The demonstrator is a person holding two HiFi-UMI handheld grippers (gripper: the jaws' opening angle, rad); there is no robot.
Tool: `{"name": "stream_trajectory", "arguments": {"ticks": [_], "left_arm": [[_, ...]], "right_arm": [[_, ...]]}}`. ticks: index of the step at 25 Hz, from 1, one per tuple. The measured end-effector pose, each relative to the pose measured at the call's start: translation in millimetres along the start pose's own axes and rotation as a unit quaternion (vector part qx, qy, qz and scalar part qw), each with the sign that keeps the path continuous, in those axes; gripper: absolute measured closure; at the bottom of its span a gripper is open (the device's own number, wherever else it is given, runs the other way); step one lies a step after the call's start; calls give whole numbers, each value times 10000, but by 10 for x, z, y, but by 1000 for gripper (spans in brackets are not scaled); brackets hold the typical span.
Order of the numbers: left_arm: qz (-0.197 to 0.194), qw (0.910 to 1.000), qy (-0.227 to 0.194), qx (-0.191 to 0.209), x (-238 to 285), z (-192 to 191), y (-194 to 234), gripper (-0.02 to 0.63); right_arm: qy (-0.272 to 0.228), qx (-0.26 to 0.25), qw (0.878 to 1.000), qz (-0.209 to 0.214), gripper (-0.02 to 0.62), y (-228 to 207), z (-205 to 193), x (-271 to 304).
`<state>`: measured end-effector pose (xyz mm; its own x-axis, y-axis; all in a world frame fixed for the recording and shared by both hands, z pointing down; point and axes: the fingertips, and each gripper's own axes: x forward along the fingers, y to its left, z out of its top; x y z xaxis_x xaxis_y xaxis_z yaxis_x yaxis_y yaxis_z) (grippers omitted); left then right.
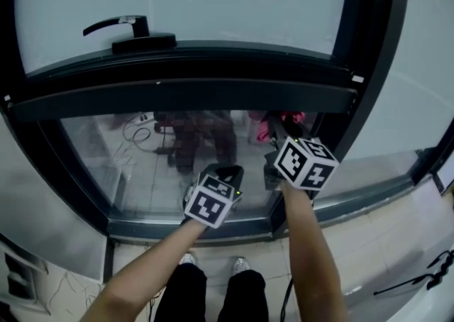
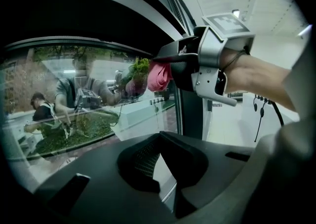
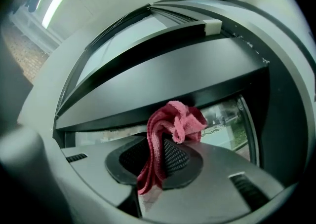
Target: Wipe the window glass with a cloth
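Clamps pink cloth (image 3: 174,119) in right claw (image 3: 160,153), seemingly against lower window glass (image 1: 142,175); holds left claw (image 2: 159,138) closed, empty, just beside.

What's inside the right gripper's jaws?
A pink cloth, pinched in the right gripper, whose jaws are shut on it. Its bunched end pokes out toward the window glass. The part squeezed between the pads is covered.

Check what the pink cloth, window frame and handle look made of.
Cloth: pink, looks like terry or microfibre; ribbed, fuzzy weave, limp folds.
Window frame: dark, matte, probably painted metal; can't confirm.
Handle: black, slight sheen, metal or plastic.
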<state>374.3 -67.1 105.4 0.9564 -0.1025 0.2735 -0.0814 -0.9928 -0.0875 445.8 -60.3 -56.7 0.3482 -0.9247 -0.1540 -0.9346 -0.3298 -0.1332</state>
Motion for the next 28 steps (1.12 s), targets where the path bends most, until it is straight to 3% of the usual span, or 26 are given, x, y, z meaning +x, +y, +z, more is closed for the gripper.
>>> {"name": "stream_trajectory", "arguments": {"ticks": [3,5,7,10,13,21,25,28], "left_arm": [[38,10000,26,21,-31,-15,25,604],[25,10000,19,34,-42,-13,7,604],[13,10000,22,53,-47,-16,-6,604],[25,10000,48,57,-51,-38,1,604],[-3,10000,51,38,-33,-50,-30,604],[11,10000,15,69,-40,-18,-1,603],[-6,10000,53,64,-44,-52,-3,604],[-16,9999,74,79,-45,-63,-5,604]], "right_arm": [[-65,163,9998,49,540,20,7,-10],[-43,-14,10000,-10,540,23,4,-17],[62,-587,9981,-148,540,20,-13,-33],[249,-1716,9842,-344,539,35,-40,-45],[338,-2035,9779,-325,540,43,-57,-41],[283,-1790,9832,-199,540,46,-44,-36],[51,-750,9971,109,540,80,-34,-47],[-203,11,9993,303,540,104,39,-63]]}}
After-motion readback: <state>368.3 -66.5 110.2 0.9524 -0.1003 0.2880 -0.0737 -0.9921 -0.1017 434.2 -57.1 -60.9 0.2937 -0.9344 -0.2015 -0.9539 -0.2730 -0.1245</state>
